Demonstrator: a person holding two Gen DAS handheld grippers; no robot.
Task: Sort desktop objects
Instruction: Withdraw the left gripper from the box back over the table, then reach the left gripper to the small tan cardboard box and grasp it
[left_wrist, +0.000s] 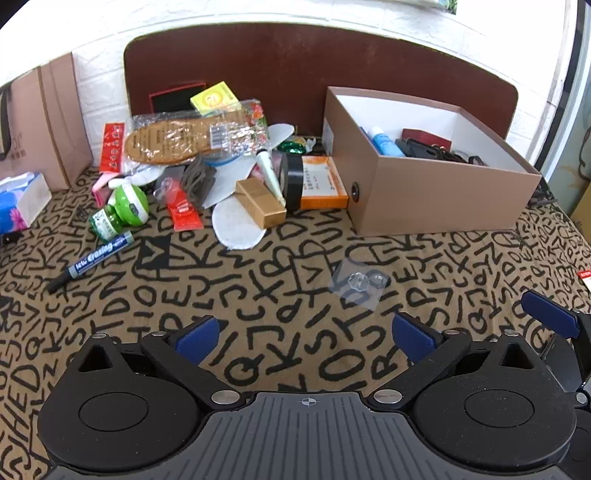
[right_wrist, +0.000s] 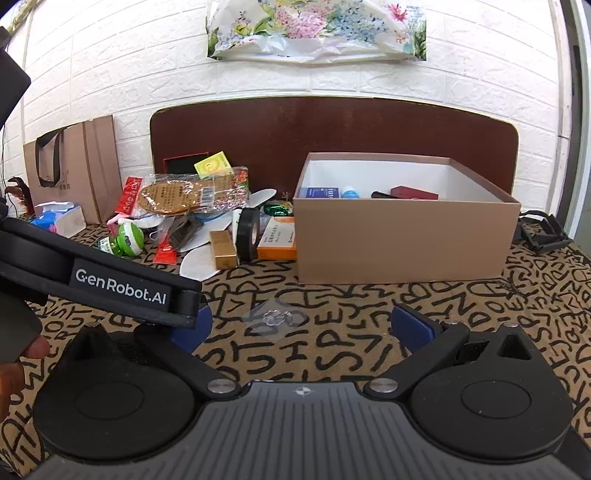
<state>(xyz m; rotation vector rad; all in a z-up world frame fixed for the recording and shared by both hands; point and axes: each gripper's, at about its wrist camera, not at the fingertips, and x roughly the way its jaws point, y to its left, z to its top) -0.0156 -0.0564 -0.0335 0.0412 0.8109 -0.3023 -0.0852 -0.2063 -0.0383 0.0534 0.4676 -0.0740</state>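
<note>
A pile of small objects (left_wrist: 207, 166) lies on the letter-patterned cloth at the back left; it also shows in the right wrist view (right_wrist: 207, 221). A brown open box (left_wrist: 424, 166) stands to the right and holds a blue bottle, a red case and black items; it also shows in the right wrist view (right_wrist: 402, 229). A small clear packet (left_wrist: 358, 282) lies on the cloth ahead of both grippers, also seen in the right wrist view (right_wrist: 275, 319). My left gripper (left_wrist: 306, 336) is open and empty. My right gripper (right_wrist: 301, 326) is open and empty, close behind the packet.
A marker (left_wrist: 92, 260), a green bottle (left_wrist: 122, 214) and a black tape roll (left_wrist: 291, 181) lie at the pile's edge. A tissue pack (left_wrist: 18, 201) and a paper bag (left_wrist: 40, 122) stand far left. The left gripper's body (right_wrist: 92, 277) crosses the right view.
</note>
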